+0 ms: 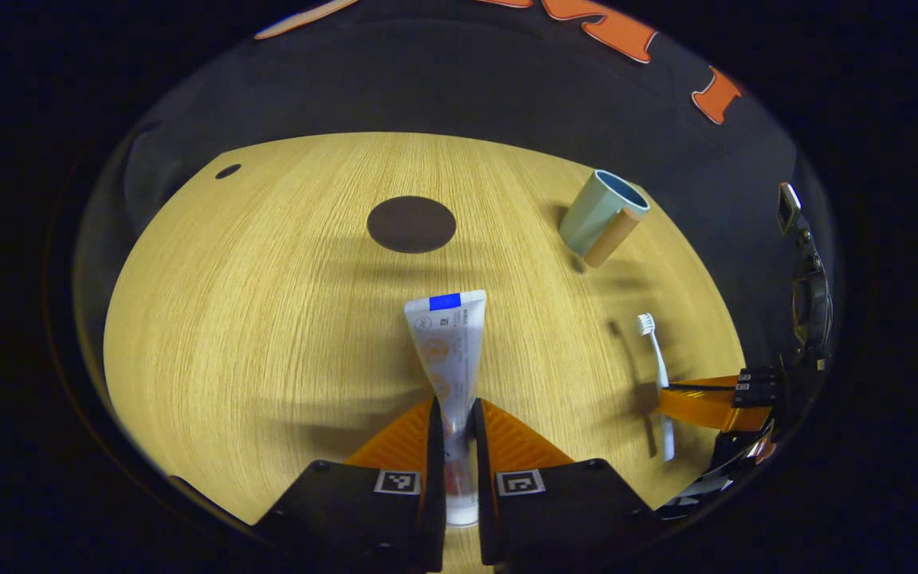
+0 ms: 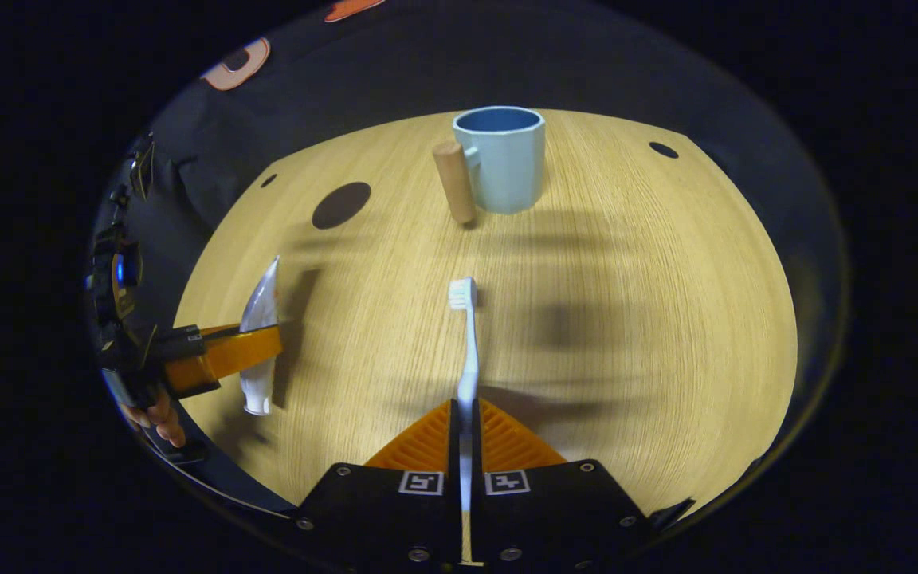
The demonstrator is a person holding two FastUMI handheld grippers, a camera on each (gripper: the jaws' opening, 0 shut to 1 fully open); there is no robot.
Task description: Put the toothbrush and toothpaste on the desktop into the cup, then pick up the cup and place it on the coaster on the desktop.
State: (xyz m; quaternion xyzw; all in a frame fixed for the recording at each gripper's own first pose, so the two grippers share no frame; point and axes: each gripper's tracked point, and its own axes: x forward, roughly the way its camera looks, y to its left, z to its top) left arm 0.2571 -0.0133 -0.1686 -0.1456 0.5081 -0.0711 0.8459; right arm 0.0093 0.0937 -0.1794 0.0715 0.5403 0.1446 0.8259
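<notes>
My left gripper (image 1: 456, 414) is shut on a white toothpaste tube (image 1: 449, 343) with a blue band, held above the wooden desktop and pointing forward. My right gripper (image 2: 465, 414) is shut on the handle of a white toothbrush (image 2: 467, 335), bristles pointing ahead. The pale green cup (image 2: 503, 159) with a blue inside and a wooden handle stands upright straight ahead in the right gripper view, and at the far right (image 1: 602, 214) in the left gripper view. The dark round coaster (image 1: 411, 224) lies beyond the toothpaste, apart from the cup; the coaster (image 2: 341, 204) is bare.
The wooden desktop (image 1: 268, 319) ends at the black booth wall behind. Small dark holes (image 1: 228, 171) (image 2: 663, 149) sit near its far corners. The other gripper and toothbrush (image 1: 658, 359) appear at the right of the left gripper view; a hand (image 2: 158, 418) with the toothpaste (image 2: 260, 335) appears at the left of the right gripper view.
</notes>
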